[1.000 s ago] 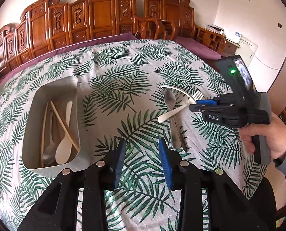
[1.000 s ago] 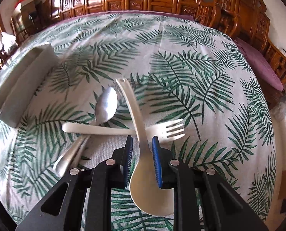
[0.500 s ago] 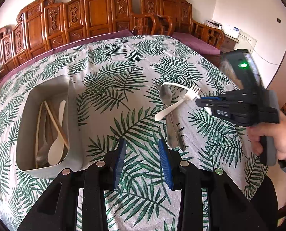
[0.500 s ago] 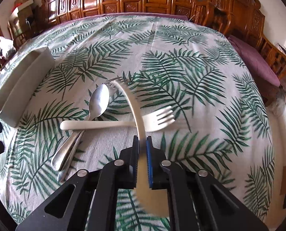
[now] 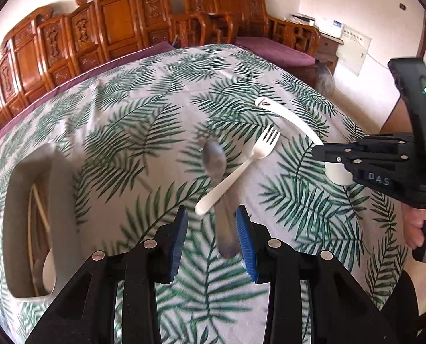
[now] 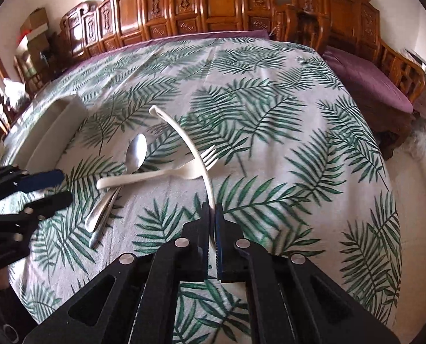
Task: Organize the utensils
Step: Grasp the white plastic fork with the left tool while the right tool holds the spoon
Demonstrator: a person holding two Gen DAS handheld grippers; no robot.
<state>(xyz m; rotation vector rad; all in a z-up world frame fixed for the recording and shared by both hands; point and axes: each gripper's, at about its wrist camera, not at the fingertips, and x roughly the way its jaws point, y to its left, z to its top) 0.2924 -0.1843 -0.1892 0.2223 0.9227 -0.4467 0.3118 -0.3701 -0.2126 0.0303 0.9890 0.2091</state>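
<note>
Now the right gripper (image 6: pixel 212 215) is clamped on a white spoon (image 6: pixel 184 140), handle pointing away, lifted off the bench (image 6: pixel 270 114) w/ palm-print cloth. Left gripper (image 5: pixel 211 229) hangs open, jaws apart, just above the metal spoon (image 5: pixel 214 160)'s handle. White fork (image 5: pixel 241 169) lies across that spoon. Gray tray (image 5: pixel 61 200) sits far left, holding wooden utensils (image 5: pixel 36 200).

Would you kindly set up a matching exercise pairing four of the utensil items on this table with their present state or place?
Things:
1. white plastic ladle spoon
2. white plastic fork
3. shiny metal spoon
4. grey rectangular tray

States:
A. holds wooden utensils
B. lies across the metal handles
C. pinched by the right gripper
D. lies partly under the fork

Pairs: 1-C, 2-B, 3-D, 4-A
</note>
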